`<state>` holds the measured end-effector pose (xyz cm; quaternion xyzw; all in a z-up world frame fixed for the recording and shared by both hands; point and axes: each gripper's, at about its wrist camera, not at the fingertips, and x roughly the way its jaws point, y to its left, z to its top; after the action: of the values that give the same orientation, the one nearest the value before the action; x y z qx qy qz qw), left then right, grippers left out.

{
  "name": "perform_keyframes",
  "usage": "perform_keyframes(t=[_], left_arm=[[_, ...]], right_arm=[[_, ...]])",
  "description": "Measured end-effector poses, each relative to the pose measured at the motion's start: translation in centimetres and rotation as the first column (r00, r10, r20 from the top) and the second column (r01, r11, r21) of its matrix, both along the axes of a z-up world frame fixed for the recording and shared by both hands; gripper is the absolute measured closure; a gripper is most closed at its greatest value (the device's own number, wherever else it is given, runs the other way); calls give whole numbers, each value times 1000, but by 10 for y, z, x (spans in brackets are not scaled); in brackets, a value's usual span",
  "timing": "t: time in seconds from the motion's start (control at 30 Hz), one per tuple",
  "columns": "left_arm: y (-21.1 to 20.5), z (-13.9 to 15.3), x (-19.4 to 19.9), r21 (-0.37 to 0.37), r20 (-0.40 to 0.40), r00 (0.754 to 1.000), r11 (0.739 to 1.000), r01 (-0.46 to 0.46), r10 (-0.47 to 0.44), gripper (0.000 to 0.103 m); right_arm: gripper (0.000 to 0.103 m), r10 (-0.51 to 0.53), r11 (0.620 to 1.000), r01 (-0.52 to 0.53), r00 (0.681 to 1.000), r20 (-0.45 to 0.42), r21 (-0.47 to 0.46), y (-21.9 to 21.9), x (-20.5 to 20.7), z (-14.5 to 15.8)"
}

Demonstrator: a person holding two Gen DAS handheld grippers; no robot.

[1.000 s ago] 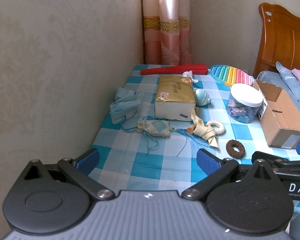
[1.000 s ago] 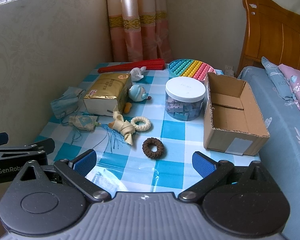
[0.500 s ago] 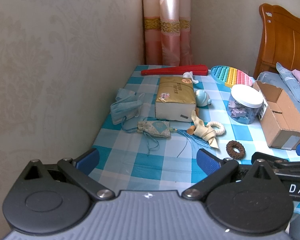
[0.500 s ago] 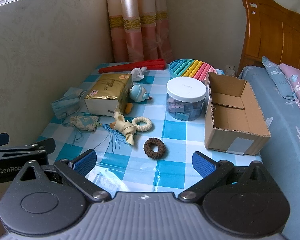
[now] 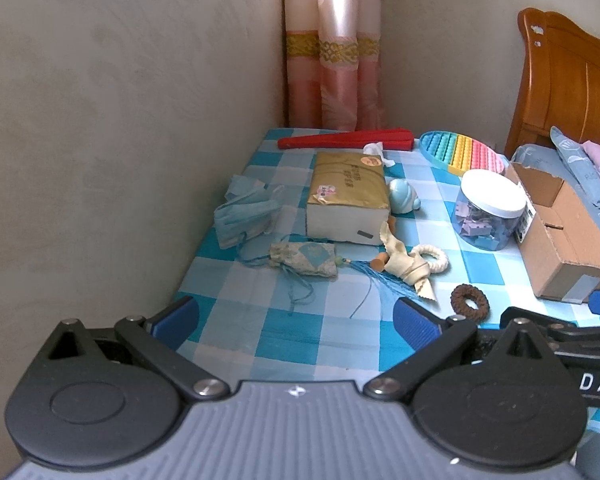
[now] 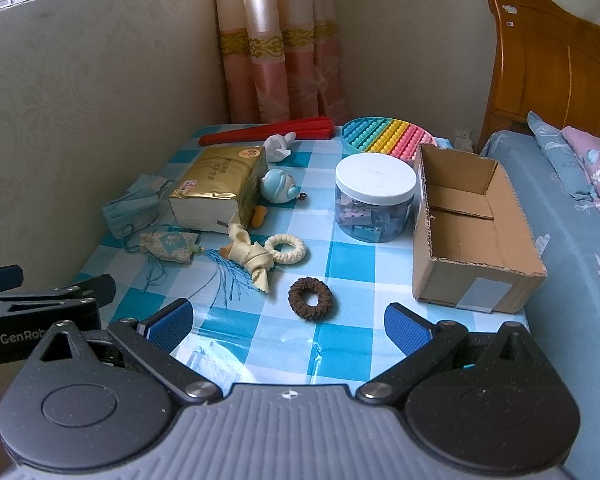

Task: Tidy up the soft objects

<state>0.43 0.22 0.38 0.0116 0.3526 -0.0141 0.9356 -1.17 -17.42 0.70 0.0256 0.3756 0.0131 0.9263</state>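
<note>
Both tools hang over the near edge of the blue-and-white checked tablecloth (image 6: 352, 248), jaws spread wide and holding nothing. The left gripper (image 5: 296, 316) faces bare checks, with the beige wall close on its left. The right gripper (image 6: 288, 322) faces open cloth too; just beyond it lies a dark brown knitted hair ring (image 6: 310, 298), clear on all sides.

Farther out the soft things cluster: a cream knotted cloth strip (image 6: 252, 258) touching a cream braided ring (image 6: 286, 248), a blue-tasselled patterned sachet (image 5: 304, 259), and crumpled light blue face masks (image 5: 246, 216) near the wall. A gold-wrapped tissue pack (image 5: 348, 196) stands behind them.

To the right, an open brown cardboard box (image 6: 472, 236) sits at the table's edge beside the blue bed (image 6: 572, 248), with a white-lidded clear plastic jar (image 6: 374, 196) just beside it.
</note>
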Motion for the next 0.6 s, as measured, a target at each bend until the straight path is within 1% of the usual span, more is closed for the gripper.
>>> perform_keyframes(t=[0.13,0.3,0.47,0.6], left_arm=[[-2,-2,7,-2,2,1000,1000,9,-9,1],[1,-6,15,-42,-5,1000,999,19,-20,1],[0,-11,20,-45,-6,999,998,37,-38,1],[0,-19,26,-24,-27,999,999,39,-39,1]], right_arm=[[0,10,1000,-10,1000,3,-5,1,4,-1],[0,23,1000,-23,1000,13,5,-1,9,-2],[0,47,999,-47,999,20,1,-1,12,-4],[0,60,998,-60,998,34,-23,-4,14,-9]])
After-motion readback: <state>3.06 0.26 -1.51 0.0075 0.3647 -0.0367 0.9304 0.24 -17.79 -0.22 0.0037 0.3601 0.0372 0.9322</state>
